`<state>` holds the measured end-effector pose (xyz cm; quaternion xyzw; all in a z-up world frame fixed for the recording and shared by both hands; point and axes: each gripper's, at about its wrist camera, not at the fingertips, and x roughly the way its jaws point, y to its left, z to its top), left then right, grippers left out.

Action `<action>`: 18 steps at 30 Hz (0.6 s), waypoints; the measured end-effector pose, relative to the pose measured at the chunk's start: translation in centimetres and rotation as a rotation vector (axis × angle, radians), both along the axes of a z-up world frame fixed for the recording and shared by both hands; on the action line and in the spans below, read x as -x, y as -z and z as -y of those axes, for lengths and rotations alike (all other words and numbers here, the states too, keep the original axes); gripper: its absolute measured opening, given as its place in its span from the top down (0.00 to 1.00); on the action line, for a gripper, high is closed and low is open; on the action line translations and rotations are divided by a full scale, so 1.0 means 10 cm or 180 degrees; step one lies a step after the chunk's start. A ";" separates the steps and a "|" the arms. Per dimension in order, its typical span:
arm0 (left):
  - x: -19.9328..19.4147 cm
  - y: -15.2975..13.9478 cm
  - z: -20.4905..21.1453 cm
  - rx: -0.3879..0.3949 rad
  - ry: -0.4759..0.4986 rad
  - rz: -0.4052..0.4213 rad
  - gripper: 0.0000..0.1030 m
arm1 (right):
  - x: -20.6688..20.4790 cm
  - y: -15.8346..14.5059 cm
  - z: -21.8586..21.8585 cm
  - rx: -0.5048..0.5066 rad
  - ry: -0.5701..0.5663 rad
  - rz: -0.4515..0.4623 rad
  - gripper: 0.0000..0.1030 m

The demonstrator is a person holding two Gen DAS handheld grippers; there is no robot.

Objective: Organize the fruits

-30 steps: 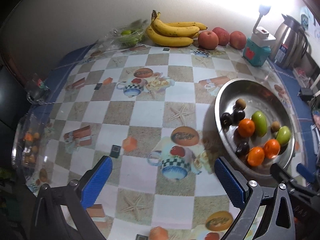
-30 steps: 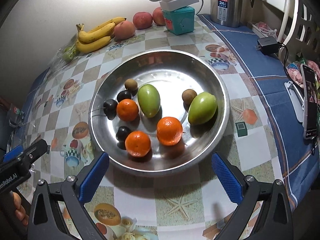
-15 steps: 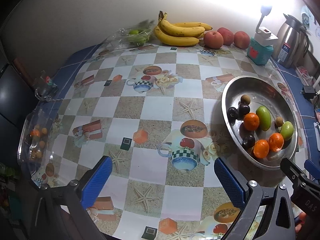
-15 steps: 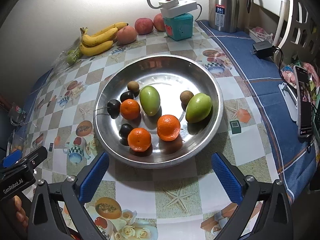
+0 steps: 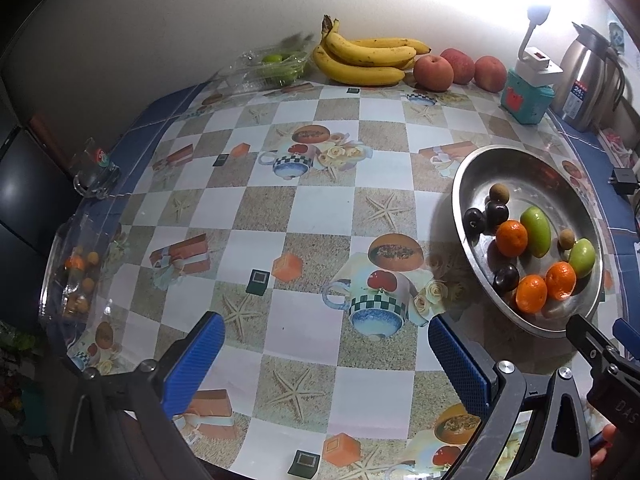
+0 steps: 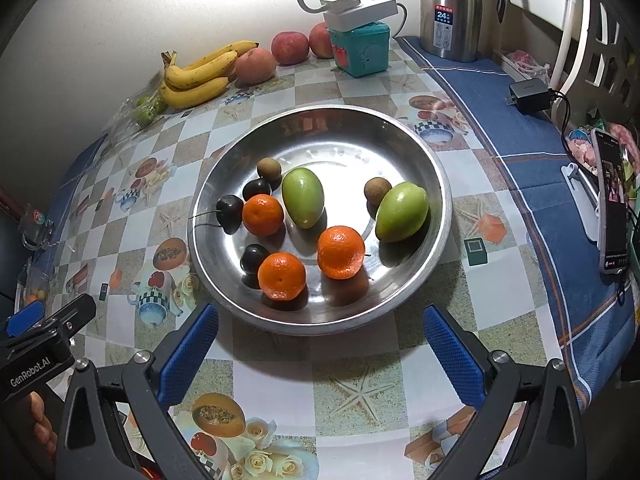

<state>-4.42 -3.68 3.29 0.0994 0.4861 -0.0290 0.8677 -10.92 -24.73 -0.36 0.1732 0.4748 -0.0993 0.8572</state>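
1. Left tongs (image 5: 326, 354) spread wide and empty, hovering over the checked tabletop (image 5: 320, 208), left of the steel tray (image 5: 464, 184).
2. Right tongs (image 6: 320, 344) likewise spread wide, holding nothing, poised just short of the tray's near rim (image 6: 320, 326).
3. In the tray: three oranges (image 6: 341, 252), two green mangoes (image 6: 401, 212), three dark plums (image 6: 230, 208) and two small brown fruits (image 6: 377, 191), all loose on the tray floor.
4. One orange touching a plum at the near left; another orange beside the left mango.
5. Against the far wall: a bunch of bananas (image 5: 366, 60), then three peaches (image 5: 433, 72) to their right, all outside the tray.
6. Left of the bananas, a clear plastic box (image 5: 272, 68) with small green fruit inside.
7. At the tabletop's left edge, a clear bag (image 5: 76, 276) of small orange fruit.
8. Teal box (image 6: 360, 50) with a white lamp base on top, and a steel kettle (image 6: 454, 10) farther right.
9. Phone (image 6: 612, 200) propped upright at the right edge on blue cloth.
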 end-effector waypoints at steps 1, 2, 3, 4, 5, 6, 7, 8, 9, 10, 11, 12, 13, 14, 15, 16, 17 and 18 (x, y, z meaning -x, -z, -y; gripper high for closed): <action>0.00 0.00 0.00 0.0000 0.0000 0.0001 0.00 | 0.00 0.00 0.00 -0.0003 0.0001 0.0001 0.01; 0.00 0.00 0.00 -0.0001 0.0002 0.0001 0.00 | 0.00 0.00 0.00 -0.0005 0.0003 0.0001 0.01; -0.01 0.00 0.00 -0.0006 0.0003 -0.0003 0.00 | 0.00 0.00 0.01 -0.0010 0.0005 -0.0002 0.01; 0.00 0.00 -0.01 -0.0006 0.0003 -0.0007 0.00 | 0.00 0.00 0.01 -0.0014 0.0007 -0.0004 0.01; -0.01 0.01 -0.01 -0.0009 0.0005 -0.0015 0.00 | 0.00 0.00 0.01 -0.0017 0.0008 -0.0006 0.01; -0.01 0.01 -0.01 -0.0011 0.0008 -0.0025 0.00 | 0.00 0.01 0.01 -0.0018 0.0008 -0.0008 0.01; -0.01 0.01 0.00 -0.0016 0.0011 -0.0035 0.00 | 0.00 0.00 0.01 -0.0016 0.0008 -0.0009 0.01; -0.01 0.02 0.00 -0.0019 0.0009 -0.0039 0.00 | 0.00 0.00 0.01 -0.0015 0.0006 -0.0007 0.01; -0.01 0.02 0.00 -0.0021 0.0008 -0.0044 0.00 | 0.00 0.01 0.00 -0.0011 0.0001 -0.0007 0.01; -0.01 0.02 0.00 -0.0020 0.0004 -0.0047 0.00 | -0.01 0.01 0.00 -0.0009 -0.0004 -0.0010 0.01; -0.01 0.02 0.00 -0.0018 0.0000 -0.0049 0.00 | -0.01 0.01 0.00 -0.0006 -0.0008 -0.0014 0.01; -0.01 0.03 -0.01 -0.0017 -0.0007 -0.0054 0.00 | -0.01 0.01 0.00 -0.0004 -0.0010 -0.0016 0.01; -0.01 0.03 -0.01 -0.0015 -0.0012 -0.0059 0.00 | -0.01 0.01 0.00 -0.0005 -0.0011 -0.0017 0.01; -0.02 0.03 -0.01 -0.0011 -0.0016 -0.0066 0.00 | -0.01 0.02 0.00 -0.0006 -0.0011 -0.0019 0.01; -0.02 0.03 -0.01 -0.0011 -0.0020 -0.0068 0.00 | -0.01 0.02 0.00 -0.0006 -0.0010 -0.0022 0.01; -0.02 0.04 -0.01 -0.0012 -0.0020 -0.0069 0.00 | -0.01 0.02 0.00 -0.0005 -0.0010 -0.0023 0.01; -0.02 0.03 -0.01 -0.0013 -0.0018 -0.0068 0.00 | -0.01 0.02 0.00 -0.0004 -0.0011 -0.0023 0.01; -0.02 0.03 -0.01 -0.0013 -0.0017 -0.0067 0.00 | -0.01 0.02 0.00 -0.0003 -0.0013 -0.0024 0.01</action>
